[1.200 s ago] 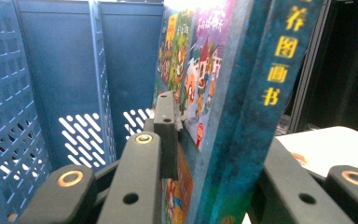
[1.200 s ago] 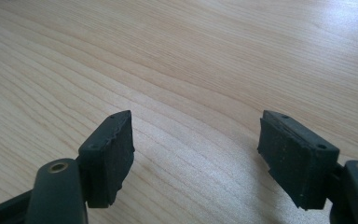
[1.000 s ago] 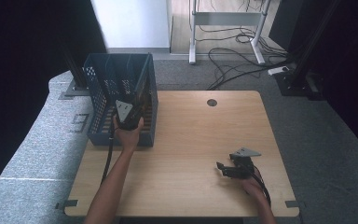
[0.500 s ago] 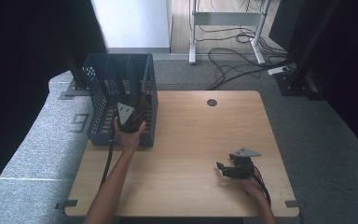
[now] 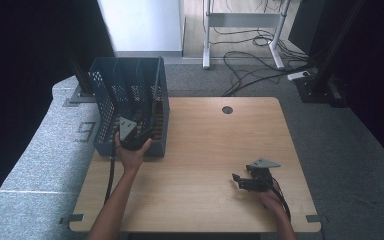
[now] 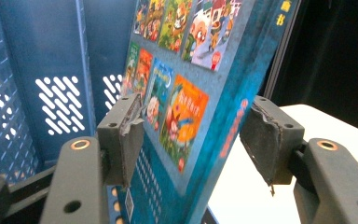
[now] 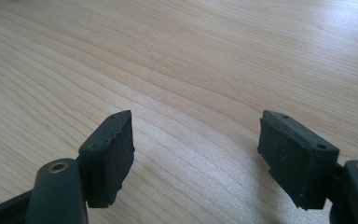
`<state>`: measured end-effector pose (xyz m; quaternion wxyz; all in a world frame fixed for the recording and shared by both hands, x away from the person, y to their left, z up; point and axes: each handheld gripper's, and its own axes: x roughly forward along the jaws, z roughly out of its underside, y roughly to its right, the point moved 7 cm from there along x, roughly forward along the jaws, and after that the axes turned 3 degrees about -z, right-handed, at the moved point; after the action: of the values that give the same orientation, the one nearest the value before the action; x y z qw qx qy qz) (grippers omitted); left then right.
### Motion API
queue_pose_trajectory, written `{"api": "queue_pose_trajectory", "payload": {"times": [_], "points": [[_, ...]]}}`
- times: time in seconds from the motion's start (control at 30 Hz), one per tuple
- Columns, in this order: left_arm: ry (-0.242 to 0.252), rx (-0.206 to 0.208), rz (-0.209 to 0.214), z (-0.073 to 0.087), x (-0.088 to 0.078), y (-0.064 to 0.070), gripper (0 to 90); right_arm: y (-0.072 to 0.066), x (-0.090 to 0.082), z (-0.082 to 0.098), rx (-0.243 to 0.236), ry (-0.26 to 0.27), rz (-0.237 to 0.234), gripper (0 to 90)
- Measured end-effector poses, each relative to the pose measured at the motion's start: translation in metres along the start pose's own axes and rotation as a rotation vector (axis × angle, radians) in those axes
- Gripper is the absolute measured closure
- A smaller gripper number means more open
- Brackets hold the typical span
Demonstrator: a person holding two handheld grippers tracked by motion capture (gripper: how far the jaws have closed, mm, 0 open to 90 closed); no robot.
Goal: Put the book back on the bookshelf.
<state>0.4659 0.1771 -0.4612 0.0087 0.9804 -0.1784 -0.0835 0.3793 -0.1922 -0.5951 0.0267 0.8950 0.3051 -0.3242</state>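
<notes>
A teal picture book (image 6: 191, 93) with cartoon panels on its cover stands upright inside the blue perforated crate (image 5: 107, 100). My left gripper (image 6: 196, 140) straddles the book's lower corner and its jaws have just been opening. The left pad (image 6: 128, 135) lies close against the cover, and the right pad (image 6: 268, 140) stands off the spine with a gap. In the high view that left gripper (image 5: 132, 134) sits at the crate's near opening. My right gripper (image 7: 196, 154) hovers low over the bare wooden table (image 7: 191, 56), open with nothing between its jaws. In the high view the right gripper (image 5: 242, 181) is near the table's front right.
The crate stands on the table's far left corner, partly overhanging the grey floor mat (image 5: 45, 165). A round cable hole (image 5: 227, 109) marks the table's far middle. Desk legs and cables (image 5: 250, 55) lie on the floor beyond.
The left hand has drawn slightly back toward the crate's near edge. The right gripper has not moved.
</notes>
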Motion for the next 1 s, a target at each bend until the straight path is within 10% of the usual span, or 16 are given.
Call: {"api": "queue_pose_trajectory", "payload": {"times": [1.0], "points": [[-0.112, 0.012, 0.107, 0.057, -0.064, 0.015, 37.4, 0.001, 0.002, 0.0, 0.008, -0.016, -0.009, 25.6]]}}
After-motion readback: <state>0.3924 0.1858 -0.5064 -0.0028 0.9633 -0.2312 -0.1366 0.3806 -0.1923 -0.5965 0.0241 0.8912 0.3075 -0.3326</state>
